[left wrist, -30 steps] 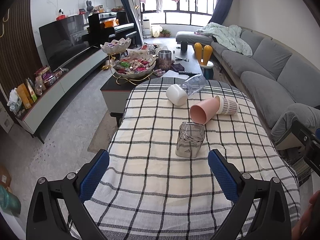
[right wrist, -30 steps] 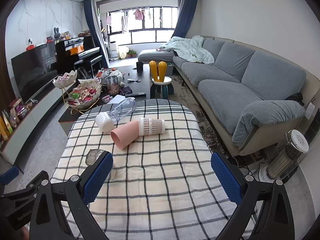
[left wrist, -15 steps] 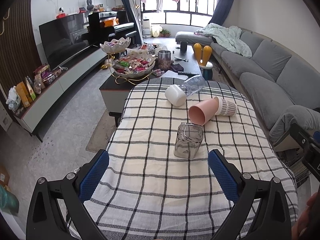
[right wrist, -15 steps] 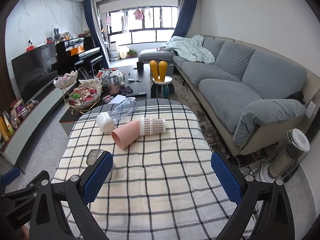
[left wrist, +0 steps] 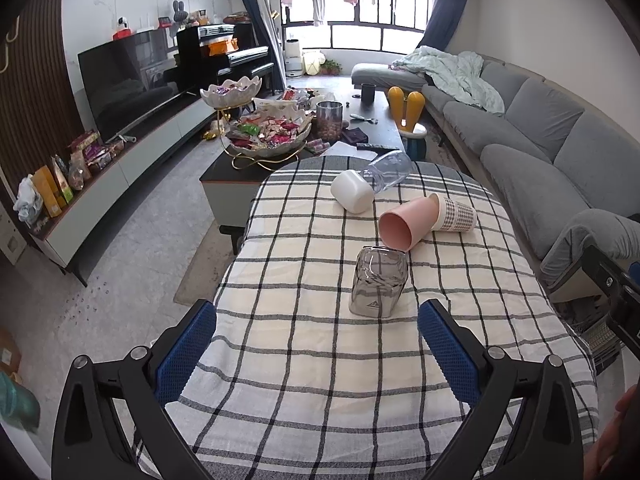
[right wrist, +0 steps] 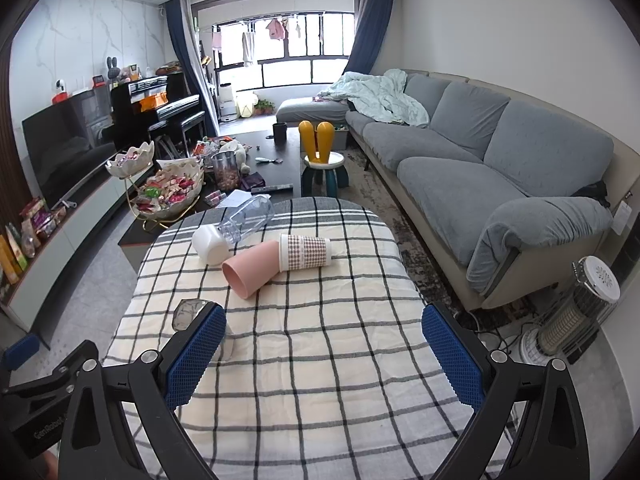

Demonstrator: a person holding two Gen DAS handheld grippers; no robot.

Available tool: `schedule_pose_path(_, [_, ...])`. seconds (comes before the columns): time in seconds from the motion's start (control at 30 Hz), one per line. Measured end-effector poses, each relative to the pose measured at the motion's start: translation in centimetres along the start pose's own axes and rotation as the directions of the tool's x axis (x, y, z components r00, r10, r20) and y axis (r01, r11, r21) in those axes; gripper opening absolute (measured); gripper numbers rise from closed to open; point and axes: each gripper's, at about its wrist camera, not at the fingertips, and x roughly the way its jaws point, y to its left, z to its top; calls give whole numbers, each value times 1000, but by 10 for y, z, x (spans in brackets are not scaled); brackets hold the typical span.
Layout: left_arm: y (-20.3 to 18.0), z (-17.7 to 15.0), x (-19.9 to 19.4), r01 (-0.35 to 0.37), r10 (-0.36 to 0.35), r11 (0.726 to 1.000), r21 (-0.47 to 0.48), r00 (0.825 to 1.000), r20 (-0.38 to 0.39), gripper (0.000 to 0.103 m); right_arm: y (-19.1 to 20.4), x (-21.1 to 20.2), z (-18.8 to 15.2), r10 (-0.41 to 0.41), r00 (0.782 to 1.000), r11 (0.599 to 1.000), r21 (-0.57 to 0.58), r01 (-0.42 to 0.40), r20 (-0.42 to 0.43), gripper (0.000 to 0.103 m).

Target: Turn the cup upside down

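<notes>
A smoky grey glass cup [left wrist: 378,282] stands on the checked tablecloth [left wrist: 304,352], a little ahead of my left gripper [left wrist: 318,354], which is open and empty. In the right wrist view the same cup [right wrist: 192,312] is partly hidden behind my left finger pad. My right gripper [right wrist: 320,356] is open and empty over the cloth. A pink cup [left wrist: 406,222] lies on its side, with a checked paper cup [left wrist: 456,213] lying behind it. A white cup [left wrist: 352,191] and a clear bottle [left wrist: 388,170] lie at the far end.
The table ends just past the bottle, at a dark coffee table [left wrist: 280,160] with snack bowls. A grey sofa [right wrist: 500,168] runs along the right. A small heater [right wrist: 576,312] stands on the floor at the right. A TV cabinet [left wrist: 120,152] lines the left wall.
The left wrist view has shifted slightly, so the grey cup sits a little nearer the gripper's middle. The right view is almost unchanged. Both grippers stay open.
</notes>
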Motion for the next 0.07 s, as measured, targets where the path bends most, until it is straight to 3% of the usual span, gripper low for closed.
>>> schedule_pose_path(0.07, [-2,0,-1,-6,5,1000,14,1000,9,103,1,0,1,-1,1000,1000,-2,1,0,99])
